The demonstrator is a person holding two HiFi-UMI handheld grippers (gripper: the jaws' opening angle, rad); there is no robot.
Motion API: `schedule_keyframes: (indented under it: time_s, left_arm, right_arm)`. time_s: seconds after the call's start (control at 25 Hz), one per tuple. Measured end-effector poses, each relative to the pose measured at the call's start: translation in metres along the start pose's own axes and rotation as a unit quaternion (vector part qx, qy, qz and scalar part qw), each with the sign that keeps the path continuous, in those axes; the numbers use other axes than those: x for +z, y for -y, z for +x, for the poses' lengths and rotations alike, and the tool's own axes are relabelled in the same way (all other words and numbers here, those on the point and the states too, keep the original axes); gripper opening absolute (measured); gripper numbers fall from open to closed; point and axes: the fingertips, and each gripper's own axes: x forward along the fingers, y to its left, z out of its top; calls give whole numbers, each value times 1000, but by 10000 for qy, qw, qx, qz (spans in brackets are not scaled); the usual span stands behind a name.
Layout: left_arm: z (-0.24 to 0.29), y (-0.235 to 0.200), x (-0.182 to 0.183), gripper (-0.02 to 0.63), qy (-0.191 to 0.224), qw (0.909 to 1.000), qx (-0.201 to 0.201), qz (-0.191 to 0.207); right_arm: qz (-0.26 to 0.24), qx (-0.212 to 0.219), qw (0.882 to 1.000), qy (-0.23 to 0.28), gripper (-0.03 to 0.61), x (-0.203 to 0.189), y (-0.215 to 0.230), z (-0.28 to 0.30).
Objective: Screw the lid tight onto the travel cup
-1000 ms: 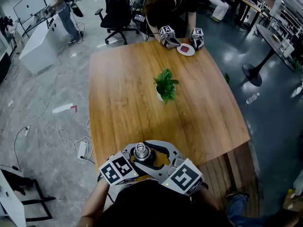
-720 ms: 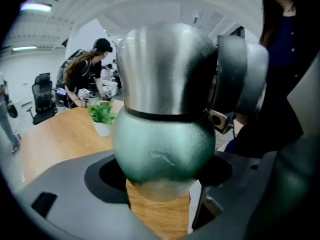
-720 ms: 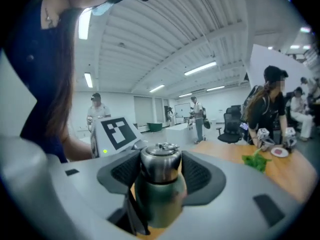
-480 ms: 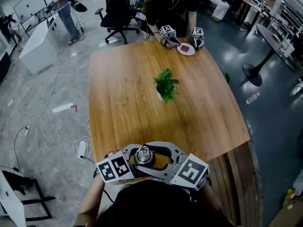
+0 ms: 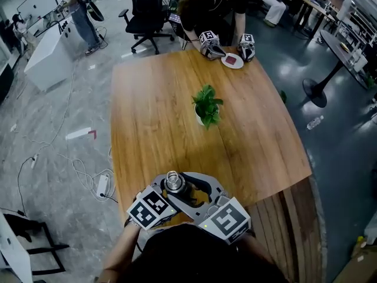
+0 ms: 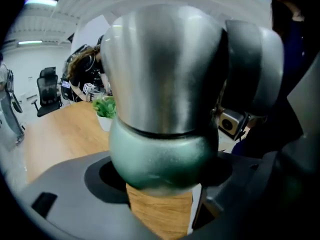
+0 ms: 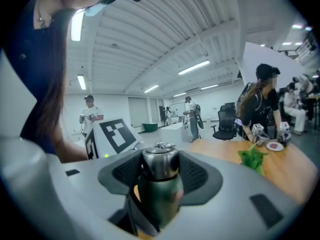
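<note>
Travel cup [image 6: 160, 156] clamped at green body by left gripper [image 6: 159, 184], above tabletop [image 5: 159, 117] edge. Right gripper [image 7: 159, 176] closing, pads against steel lid [image 7: 160, 164].

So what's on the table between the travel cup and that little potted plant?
Nothing. The head view shows only bare wooden tabletop between the travel cup and the potted plant.

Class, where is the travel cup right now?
Head view, bottom centre: the travel cup is clamped in the left gripper over the table's near edge.
</note>
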Motion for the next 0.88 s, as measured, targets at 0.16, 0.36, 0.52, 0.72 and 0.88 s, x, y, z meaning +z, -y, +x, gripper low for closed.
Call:
schedule_keyframes:
  time_s: [0.16,0.36,0.52,0.72,0.88]
  left_arm:
    - [0,-7,1,387,2,9995,308,-109]
    - [0,-14,2,387,55,9976,664,-185]
    - [-4,-30,0,387,114,9946,962,-361]
    - [-21,-51,0,387,261,9888,1384,-492]
    - [-38,-63,-5,387,374,9827,1693,-657]
  right_arm:
    - [-110,-157,9998,28,241,3,2,2]
    - [-99,-215,9997,90,242,5,6,1]
    - [-266,-407,9987,155,241,8,15,-4]
    - [-166,-980,9948,242,241,11,43,-19]
    - [184,-1668,9856,197,201,0,80,-40]
